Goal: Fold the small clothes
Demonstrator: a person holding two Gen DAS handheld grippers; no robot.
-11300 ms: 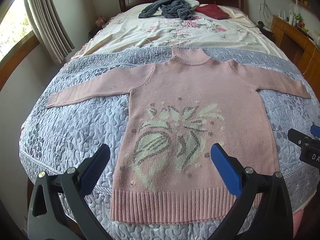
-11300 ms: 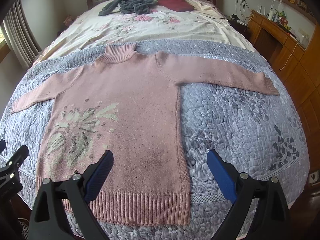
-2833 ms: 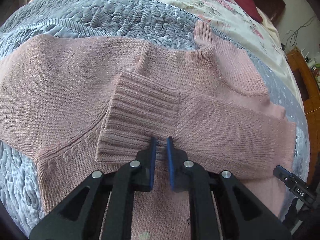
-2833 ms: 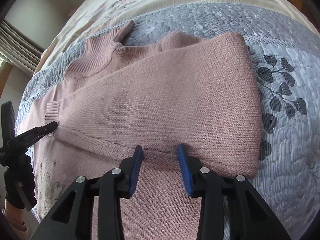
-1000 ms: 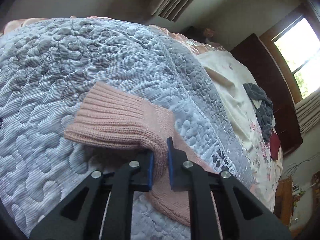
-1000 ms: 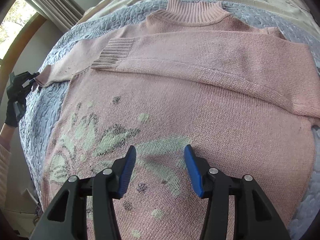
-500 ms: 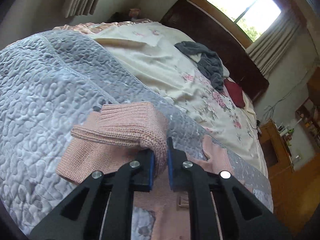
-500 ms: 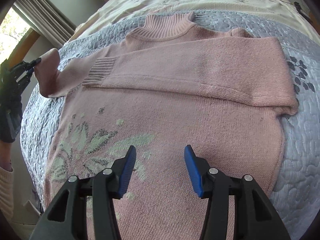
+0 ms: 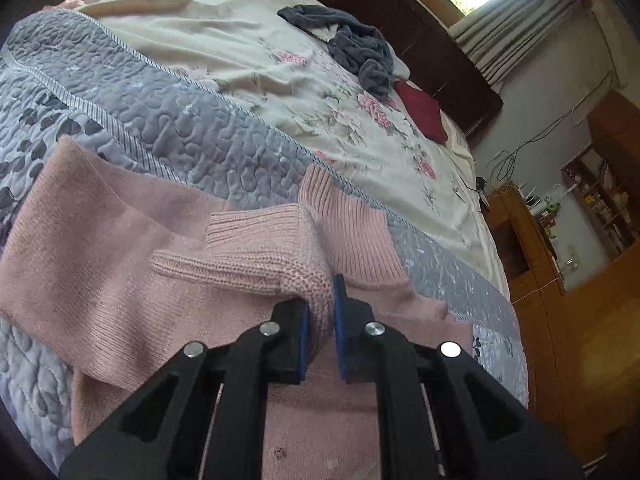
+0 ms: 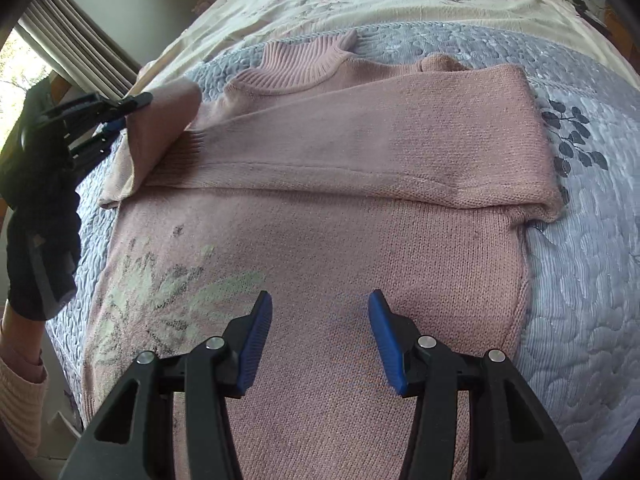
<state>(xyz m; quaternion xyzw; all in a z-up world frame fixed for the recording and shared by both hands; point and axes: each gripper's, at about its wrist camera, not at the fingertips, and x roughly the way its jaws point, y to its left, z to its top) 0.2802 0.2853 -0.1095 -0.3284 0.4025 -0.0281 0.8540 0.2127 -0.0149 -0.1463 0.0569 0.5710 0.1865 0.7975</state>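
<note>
Holding the left gripper [image 9: 319, 316] low over the bed, you have its blue-padded fingers [image 9: 339, 304] pressed together on the ribbed cuff [image 9: 256, 256] of the left sleeve of the pink knitted sweater [image 10: 320, 240]. The cuff is lifted off the bed and bunches up in front of the jaws, and the sleeve [image 10: 160, 132] rises from the shoulder in a soft loop, as the right wrist view shows. In that view your left hand [image 10: 36, 216] wears a black glove at the left border.

Your right gripper [image 10: 320, 332] hovers over the lower body of the sweater with its two blue pads spread wide and nothing between them. Just beside its left finger lies the pale green and grey leaf pattern [image 10: 160, 280] knitted into the front.

Farther up, the right sleeve [image 10: 380, 140] lies folded flat across the chest, and its cuff end reaches under the lifted left sleeve. Beyond it the ribbed high collar [image 10: 308, 60] lies flat, toward the head of the bed.

The sweater rests on a grey quilted bedspread [image 10: 580, 260] with dark leaf prints. Behind this comes a cream sheet with pink flowers [image 9: 248, 56], and on it a crumpled dark grey garment [image 9: 356, 44] and a dark red folded cloth [image 9: 424, 112], near the dark wooden headboard [image 9: 420, 32].
</note>
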